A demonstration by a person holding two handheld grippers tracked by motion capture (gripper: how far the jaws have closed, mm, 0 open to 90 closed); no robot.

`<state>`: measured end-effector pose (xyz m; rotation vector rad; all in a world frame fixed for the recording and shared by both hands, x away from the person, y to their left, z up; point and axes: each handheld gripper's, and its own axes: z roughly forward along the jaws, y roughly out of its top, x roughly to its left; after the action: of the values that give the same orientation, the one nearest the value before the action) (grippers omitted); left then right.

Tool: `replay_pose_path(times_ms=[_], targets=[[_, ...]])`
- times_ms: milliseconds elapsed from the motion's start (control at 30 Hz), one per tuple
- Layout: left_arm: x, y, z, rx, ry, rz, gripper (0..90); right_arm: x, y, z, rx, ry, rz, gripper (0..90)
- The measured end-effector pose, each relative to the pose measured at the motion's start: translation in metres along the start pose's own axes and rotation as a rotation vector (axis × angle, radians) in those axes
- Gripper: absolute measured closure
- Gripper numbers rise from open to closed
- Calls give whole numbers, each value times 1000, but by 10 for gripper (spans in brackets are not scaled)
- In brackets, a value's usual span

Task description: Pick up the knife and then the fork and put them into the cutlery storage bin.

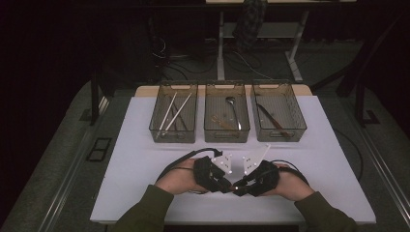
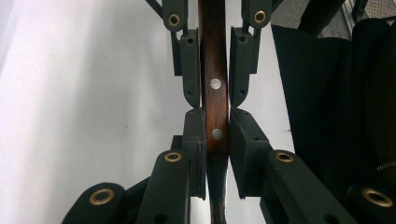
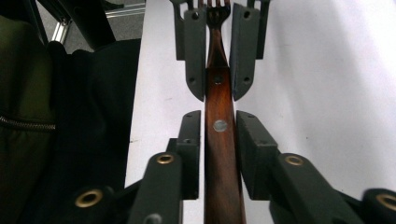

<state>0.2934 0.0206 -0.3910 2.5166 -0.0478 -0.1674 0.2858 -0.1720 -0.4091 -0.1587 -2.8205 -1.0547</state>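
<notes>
**Holding a wooden-handled fork between both grippers**

Meeting nose to nose over the near middle of the white table (image 1: 145, 159), your two grippers share one utensil; your left gripper (image 1: 223, 184) comes in from the left and your right gripper (image 1: 241, 187) from the right, their tips almost touching.

In the left gripper view, your jaws stand close together on either side of the fork (image 2: 214, 93), its brown wooden handle with two metal rivets running straight up the gap between them; the pads press against the handle's sides, so you are clamped on it; beyond your tips the other gripper's jaws flank the same handle.

In the right gripper view, the same handle (image 3: 219, 140) runs up between your jaws, which sit just beside it on both sides; whether the pads truly squeeze it I cannot tell; past your tips the handle narrows to a metal neck and the tines show between the opposite gripper's jaws.

Well ahead of both grippers stand three clear bins in a row; the left bin (image 1: 173, 112) holds pale chopsticks, the middle bin (image 1: 226, 112) a spoon, the right bin (image 1: 278, 111) a dark utensil.
</notes>
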Motion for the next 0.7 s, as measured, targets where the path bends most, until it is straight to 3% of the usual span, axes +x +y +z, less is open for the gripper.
replay_pose_path(times_ms=[433,633,700], targets=[[0,-1,0,-4,2,18,764,3,2,1,16,-15,-28,756],[1,-3,-4,-39,17,25,753,1,1,-3,-7,-20,-12,757],[2,-5,-7,-64,40,14,683,0,0,-4,-12,-21,1,757]])
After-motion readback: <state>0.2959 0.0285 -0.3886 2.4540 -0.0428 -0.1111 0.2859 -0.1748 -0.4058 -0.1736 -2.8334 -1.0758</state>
